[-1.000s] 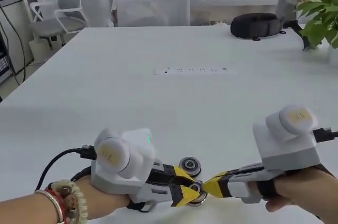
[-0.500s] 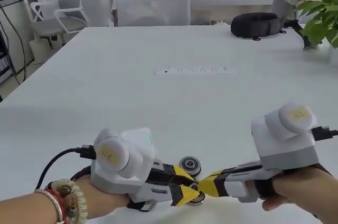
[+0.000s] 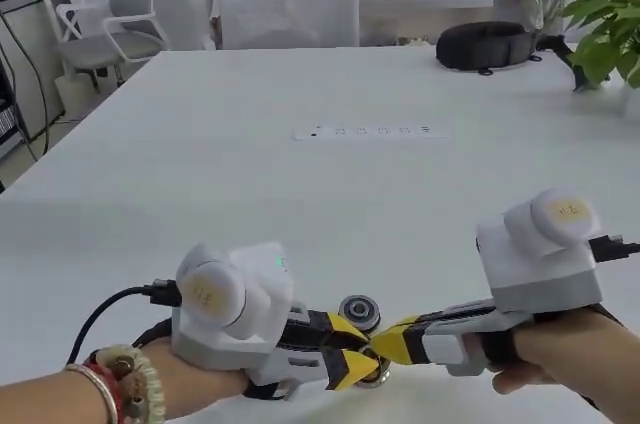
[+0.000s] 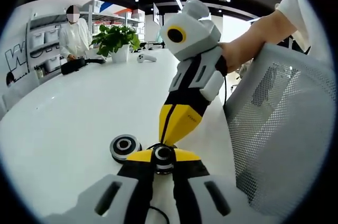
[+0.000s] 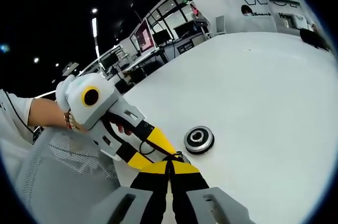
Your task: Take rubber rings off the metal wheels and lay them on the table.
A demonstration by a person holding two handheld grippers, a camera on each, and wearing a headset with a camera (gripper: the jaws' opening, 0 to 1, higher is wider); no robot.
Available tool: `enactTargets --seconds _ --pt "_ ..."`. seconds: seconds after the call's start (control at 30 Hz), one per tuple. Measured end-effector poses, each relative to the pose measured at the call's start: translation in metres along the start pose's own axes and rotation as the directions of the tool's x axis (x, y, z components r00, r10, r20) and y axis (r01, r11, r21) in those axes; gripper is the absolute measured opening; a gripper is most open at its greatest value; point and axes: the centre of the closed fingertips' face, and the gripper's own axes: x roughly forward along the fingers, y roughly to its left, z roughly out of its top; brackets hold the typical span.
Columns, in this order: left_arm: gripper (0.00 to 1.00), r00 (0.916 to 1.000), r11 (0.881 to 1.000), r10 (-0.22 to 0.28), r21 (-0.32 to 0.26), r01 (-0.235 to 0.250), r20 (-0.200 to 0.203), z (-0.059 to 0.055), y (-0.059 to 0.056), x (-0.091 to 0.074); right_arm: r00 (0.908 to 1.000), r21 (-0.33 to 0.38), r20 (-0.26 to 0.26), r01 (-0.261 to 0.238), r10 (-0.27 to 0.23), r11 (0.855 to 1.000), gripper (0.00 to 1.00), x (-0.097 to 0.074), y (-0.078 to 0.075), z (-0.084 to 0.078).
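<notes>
- Clamping a metal wheel (image 4: 163,154) between its two yellow jaws, the left gripper (image 3: 356,364) lies low over the white table (image 3: 300,204), at the near edge in the head view.
- The right gripper (image 3: 388,347) meets that clamped wheel from the opposite side, and its yellow tip touches the wheel's rim.
- In the right gripper view its jaws stand pressed together with only a thin seam between them. I cannot tell whether they pinch the rubber at the rim.
- A second metal wheel (image 3: 358,311) lies flat on the table just beyond the clamped wheel, apart from both grippers.
- That loose wheel has a dark rubber ring (image 5: 186,140) around its shiny body.
- A hand holds each gripper; the left wrist (image 3: 120,379), well to the left of the clamped wheel, wears bead bracelets.
- A row of sockets (image 3: 370,131) is set in the tabletop well beyond the clamped wheel.
- Farther off from the clamped wheel, near the table's far edge, rest a black bag (image 3: 485,47) and a green plant (image 3: 605,29).
</notes>
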Motion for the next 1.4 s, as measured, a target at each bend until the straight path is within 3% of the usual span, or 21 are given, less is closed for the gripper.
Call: enactTargets --seconds 0.07,0.3,0.43,0.63,0.8,0.97,1.23,1.4 --pt "0.09 1.0 1.0 -0.005 -0.018 0.005 -0.006 0.0 -0.001 0.0 0.9997 0.003 -0.009 0.023 -0.023 1.0 0.0 -0.001 -0.005 -0.003" --pt "0.11 0.9993 1.0 -0.025 -0.002 0.025 -0.03 0.001 -0.003 -0.002 0.9995 0.022 -0.013 0.029 -0.029 0.999 0.0 -0.002 -0.008 -0.005" --pt "0.13 0.999 0.997 -0.045 0.063 0.044 0.008 0.016 -0.008 -0.008 0.9994 0.028 -0.017 0.031 -0.03 0.999 0.0 -0.002 -0.009 -0.006" --pt "0.24 0.9968 0.996 -0.059 0.064 0.055 0.054 0.031 -0.009 -0.019 0.9993 0.031 -0.016 0.033 -0.033 0.999 0.0 -0.003 -0.01 -0.006" --pt "0.36 0.9966 0.994 -0.075 0.086 0.072 0.033 0.032 -0.012 -0.026 0.9994 0.031 -0.009 0.033 -0.033 0.999 0.0 -0.004 -0.009 -0.004" --pt "0.47 0.9953 0.991 -0.089 0.1 0.085 0.038 0.042 -0.012 -0.032 0.9995 0.032 -0.001 0.031 -0.031 0.999 0.0 -0.005 -0.009 -0.003" --pt "0.56 0.9908 0.989 -0.127 0.085 0.123 0.046 0.059 -0.017 -0.049 0.9996 0.036 0.01 0.026 -0.026 0.999 0.0 -0.007 -0.009 -0.001" --pt "0.62 0.9903 0.991 -0.119 0.076 0.114 0.071 0.065 -0.019 -0.063 0.9996 0.032 0.009 0.027 -0.027 0.999 0.0 -0.008 -0.008 0.0"
